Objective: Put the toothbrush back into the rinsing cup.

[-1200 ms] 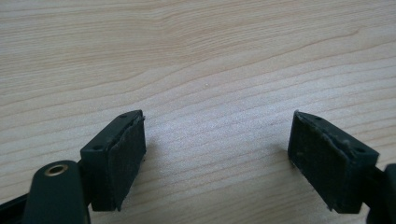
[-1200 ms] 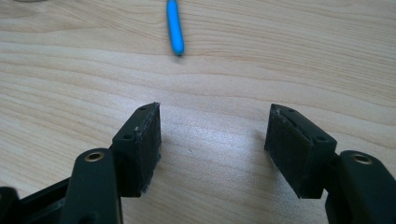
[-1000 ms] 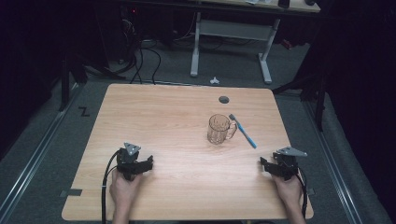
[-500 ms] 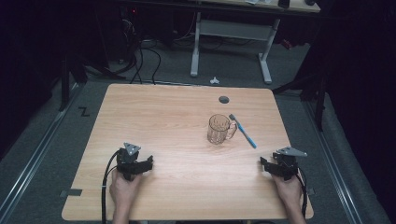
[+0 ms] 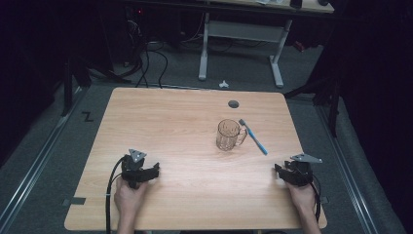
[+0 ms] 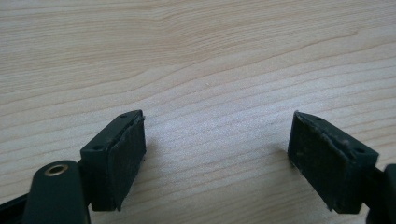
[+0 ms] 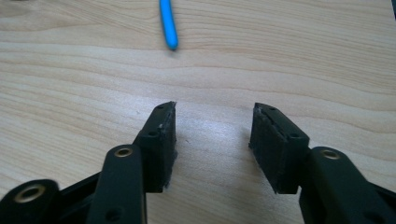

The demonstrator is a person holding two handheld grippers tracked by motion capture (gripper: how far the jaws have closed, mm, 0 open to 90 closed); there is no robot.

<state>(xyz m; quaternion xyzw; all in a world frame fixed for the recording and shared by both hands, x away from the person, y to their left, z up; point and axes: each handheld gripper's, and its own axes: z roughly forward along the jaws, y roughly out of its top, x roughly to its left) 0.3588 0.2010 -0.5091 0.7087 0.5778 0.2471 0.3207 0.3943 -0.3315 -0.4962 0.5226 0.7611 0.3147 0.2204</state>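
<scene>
Blue toothbrush (image 5: 254, 137) lies flat on the table (image 5: 160, 122), just right of the glass mug (image 5: 228, 135).
Light, stiff and slim, it looks best pinched mid-handle; the right gripper (image 7: 212, 123), nearest, has just been closing, half open on nothing, while the left gripper (image 6: 217, 140) gapes wide, empty.

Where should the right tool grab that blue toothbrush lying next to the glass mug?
Probably the bare middle of the toothbrush handle, coming from above with the jaws set across its thin width. It lies flat on the table, slanting away from the mug, so its near blue end is clear of the mug handle.
</scene>
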